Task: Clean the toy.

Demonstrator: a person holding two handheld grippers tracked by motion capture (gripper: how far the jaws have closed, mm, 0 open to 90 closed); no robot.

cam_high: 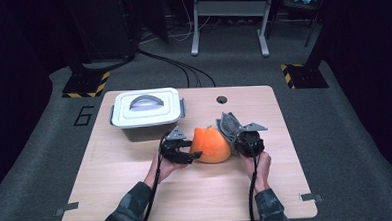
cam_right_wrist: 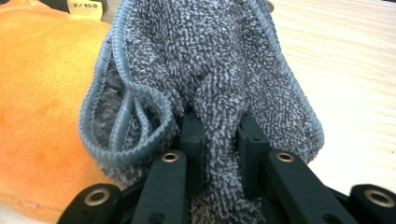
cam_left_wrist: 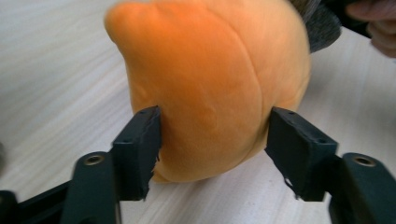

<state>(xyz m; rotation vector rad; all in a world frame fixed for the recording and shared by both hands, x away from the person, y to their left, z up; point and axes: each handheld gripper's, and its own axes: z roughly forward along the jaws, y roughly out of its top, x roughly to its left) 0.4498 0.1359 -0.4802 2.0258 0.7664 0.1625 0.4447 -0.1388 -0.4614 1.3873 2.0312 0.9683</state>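
Right gripper (cam_right_wrist: 219, 135) pinches a grey terry cloth with blue edging (cam_right_wrist: 210, 70) against a soft orange plush lump (cam_high: 212, 144) mid-table, left gripper (cam_left_wrist: 215, 140) jaws spread around its opposite side, lidded white plastic box (cam_high: 146, 110) behind.

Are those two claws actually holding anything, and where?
The right claw pinches a bunched fold of the grey cloth. The left claw straddles the orange plush low on its sides; whether it squeezes cannot be told.
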